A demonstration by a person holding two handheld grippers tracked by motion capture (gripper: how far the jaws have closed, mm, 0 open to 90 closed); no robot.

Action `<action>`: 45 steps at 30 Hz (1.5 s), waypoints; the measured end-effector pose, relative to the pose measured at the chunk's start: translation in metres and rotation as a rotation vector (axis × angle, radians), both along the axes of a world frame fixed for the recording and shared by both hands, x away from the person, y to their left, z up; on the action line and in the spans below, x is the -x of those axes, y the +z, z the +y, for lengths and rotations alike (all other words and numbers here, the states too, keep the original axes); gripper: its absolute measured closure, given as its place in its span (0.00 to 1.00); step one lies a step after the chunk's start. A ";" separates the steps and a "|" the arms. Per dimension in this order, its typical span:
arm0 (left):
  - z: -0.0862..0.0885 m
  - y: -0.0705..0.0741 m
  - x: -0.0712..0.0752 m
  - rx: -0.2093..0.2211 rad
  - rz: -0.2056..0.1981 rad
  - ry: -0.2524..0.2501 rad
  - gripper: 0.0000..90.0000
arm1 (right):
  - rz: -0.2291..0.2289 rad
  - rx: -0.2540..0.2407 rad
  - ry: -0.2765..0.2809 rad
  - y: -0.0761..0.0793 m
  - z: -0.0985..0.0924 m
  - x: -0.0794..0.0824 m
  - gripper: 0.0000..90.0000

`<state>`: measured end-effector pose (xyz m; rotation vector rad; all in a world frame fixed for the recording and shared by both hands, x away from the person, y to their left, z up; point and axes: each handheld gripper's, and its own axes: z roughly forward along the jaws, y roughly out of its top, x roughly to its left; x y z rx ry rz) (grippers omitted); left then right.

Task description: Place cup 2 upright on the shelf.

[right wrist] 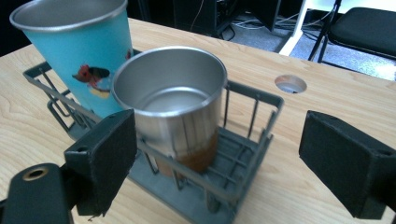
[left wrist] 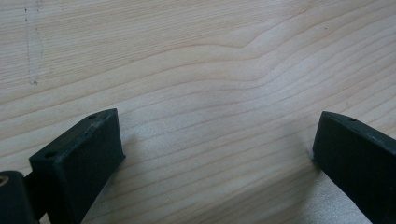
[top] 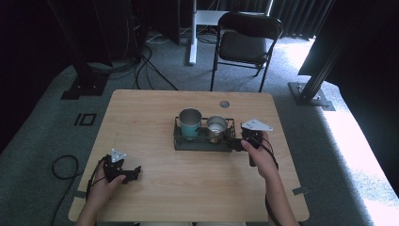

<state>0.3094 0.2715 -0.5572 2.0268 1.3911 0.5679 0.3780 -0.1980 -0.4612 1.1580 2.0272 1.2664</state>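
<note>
Because the steel cup [right wrist: 173,107] in the rack [right wrist: 252,140] looks light, hard and slippery, the wide-open right tool [right wrist: 219,154] should pinch its rim.

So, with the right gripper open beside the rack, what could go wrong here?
1. The right gripper may catch the wire rack instead of the steel cup.
2. The steel cup stands close to the tall blue cup; a sideways push could tip that one.
</note>
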 end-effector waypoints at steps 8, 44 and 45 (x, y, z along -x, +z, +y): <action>0.000 0.000 0.000 -0.001 0.001 0.000 0.03 | 0.020 0.007 -0.013 -0.011 -0.016 0.011 0.12; 0.000 0.000 0.000 0.000 0.001 0.000 0.03 | 0.100 0.035 -0.108 -0.074 -0.068 0.047 0.12; 0.000 0.000 0.000 -0.001 0.001 0.000 0.03 | 0.101 0.037 -0.112 -0.075 -0.070 0.048 0.12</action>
